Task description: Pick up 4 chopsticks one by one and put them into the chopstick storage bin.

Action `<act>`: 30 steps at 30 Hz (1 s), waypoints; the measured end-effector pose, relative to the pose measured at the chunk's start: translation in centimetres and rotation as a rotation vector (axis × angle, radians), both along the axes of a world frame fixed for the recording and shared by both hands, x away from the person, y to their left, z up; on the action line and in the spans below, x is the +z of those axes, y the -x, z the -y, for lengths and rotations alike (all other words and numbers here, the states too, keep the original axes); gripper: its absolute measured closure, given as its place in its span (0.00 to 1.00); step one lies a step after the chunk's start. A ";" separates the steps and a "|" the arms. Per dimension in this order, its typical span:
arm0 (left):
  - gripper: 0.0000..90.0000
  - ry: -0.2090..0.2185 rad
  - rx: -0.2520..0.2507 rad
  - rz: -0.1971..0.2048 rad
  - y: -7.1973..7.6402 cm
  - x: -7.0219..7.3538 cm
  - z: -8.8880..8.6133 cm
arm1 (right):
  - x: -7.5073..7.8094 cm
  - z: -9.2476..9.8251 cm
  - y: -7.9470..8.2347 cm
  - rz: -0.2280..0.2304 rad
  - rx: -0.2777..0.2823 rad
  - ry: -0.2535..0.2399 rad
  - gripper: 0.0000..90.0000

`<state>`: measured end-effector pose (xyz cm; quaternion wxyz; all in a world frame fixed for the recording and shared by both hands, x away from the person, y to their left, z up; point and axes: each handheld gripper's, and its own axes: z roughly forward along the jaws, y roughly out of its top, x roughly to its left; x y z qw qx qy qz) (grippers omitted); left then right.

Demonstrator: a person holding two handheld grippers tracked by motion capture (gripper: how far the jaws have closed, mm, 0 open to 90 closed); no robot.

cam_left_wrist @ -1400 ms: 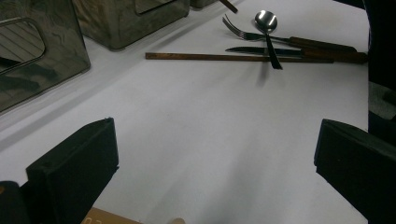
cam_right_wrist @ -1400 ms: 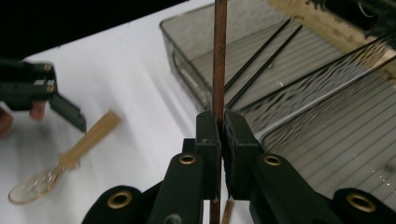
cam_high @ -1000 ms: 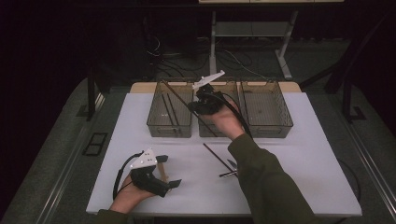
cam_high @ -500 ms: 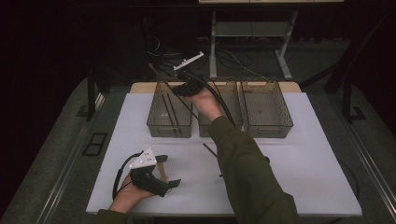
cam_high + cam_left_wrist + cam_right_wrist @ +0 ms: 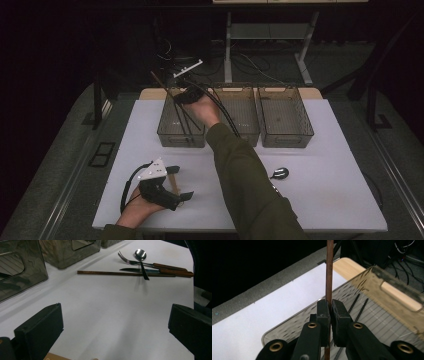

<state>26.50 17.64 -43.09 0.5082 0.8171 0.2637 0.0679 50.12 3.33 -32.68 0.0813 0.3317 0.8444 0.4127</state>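
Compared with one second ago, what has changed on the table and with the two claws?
The right claw, shut on a brown chopstick, moved left from above the middle bin to above the left bin, where dark chopsticks already lie. The left claw stayed open and resting on the white table. The three bins and the spoon kept their places.
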 end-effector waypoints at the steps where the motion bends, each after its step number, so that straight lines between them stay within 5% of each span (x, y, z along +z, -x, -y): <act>1: 0.00 0.000 -0.002 0.000 0.0 0.0 0.0 | -0.4 -0.1 0.0 -0.009 -0.003 0.004 0.95; 11: 0.00 -0.015 -0.012 -0.005 0.0 -0.1 0.0 | -4.3 0.7 0.0 -0.062 -0.026 0.029 0.94; 13: 0.00 -0.015 -0.010 -0.005 0.0 0.0 0.0 | -4.9 1.1 0.1 -0.069 -0.034 0.040 0.83; 21: 0.00 -0.023 -0.005 -0.006 0.0 -0.1 0.0 | -3.7 2.7 0.7 -0.027 -0.039 0.017 0.62; 30: 0.00 -0.036 -0.004 -0.003 0.0 -0.2 0.1 | -2.5 6.1 2.3 -0.006 -0.015 0.001 0.50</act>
